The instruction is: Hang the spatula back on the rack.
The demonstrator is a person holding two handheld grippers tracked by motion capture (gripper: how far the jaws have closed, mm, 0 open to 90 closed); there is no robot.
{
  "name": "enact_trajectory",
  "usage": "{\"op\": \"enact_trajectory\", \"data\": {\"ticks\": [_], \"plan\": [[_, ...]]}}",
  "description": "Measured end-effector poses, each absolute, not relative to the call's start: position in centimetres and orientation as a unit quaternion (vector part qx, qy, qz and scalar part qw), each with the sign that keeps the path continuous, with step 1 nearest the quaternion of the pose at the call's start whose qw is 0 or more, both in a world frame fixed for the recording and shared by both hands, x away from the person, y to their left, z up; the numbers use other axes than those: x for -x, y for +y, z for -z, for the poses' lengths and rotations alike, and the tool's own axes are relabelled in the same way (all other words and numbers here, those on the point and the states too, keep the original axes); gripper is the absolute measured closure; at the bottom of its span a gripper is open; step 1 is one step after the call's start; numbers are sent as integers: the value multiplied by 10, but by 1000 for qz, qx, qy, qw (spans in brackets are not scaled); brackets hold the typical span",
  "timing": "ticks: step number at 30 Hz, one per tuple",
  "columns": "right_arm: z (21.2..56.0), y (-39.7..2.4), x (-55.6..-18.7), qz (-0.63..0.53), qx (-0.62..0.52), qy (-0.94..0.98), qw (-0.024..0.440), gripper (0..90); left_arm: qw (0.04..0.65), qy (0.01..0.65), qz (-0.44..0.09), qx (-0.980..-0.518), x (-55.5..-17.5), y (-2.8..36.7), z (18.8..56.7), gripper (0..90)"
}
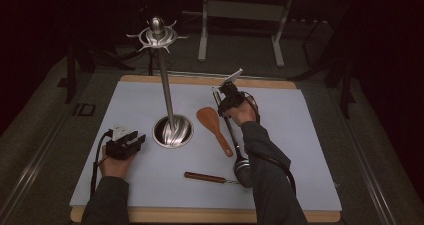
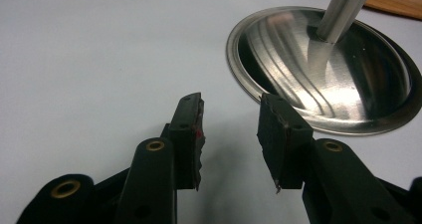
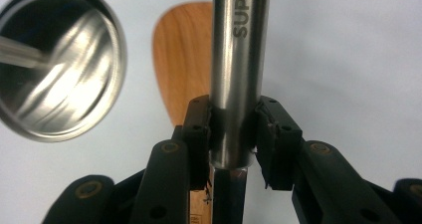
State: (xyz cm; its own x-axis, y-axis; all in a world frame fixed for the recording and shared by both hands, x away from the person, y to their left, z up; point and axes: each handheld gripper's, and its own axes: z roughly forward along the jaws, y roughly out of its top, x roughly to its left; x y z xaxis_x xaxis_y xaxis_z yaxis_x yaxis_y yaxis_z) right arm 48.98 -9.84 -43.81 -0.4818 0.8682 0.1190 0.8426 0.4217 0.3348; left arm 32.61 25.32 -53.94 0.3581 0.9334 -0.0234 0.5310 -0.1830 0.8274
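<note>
Steel ladle [image 3: 239, 59] is hanging clamped in the right gripper [image 3: 234, 129] (right of the stand [image 1: 172, 131]); left gripper [image 2: 230, 129] is resting, jaws apart, empty.

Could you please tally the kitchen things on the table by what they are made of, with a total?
Steel with no wood: 2, the utensil stand and the steel-handled utensil clamped in the right gripper
All wood: 1, the wooden spatula
Wooden-handled with a metal end: 1, the wooden-handled utensil
Total: 4
</note>
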Motion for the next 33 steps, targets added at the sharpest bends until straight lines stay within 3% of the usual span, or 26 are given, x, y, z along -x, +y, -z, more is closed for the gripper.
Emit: {"op": "enact_trajectory", "data": {"ticks": [18, 33], "plan": [[397, -80, -463, -250, -413, 872, 74, 693, 395, 506, -258, -722, -326, 254, 539, 621], [376, -90, -442, -342, -335, 874, 83, 692, 399, 508, -256, -719, -326, 255, 539, 620]]}}
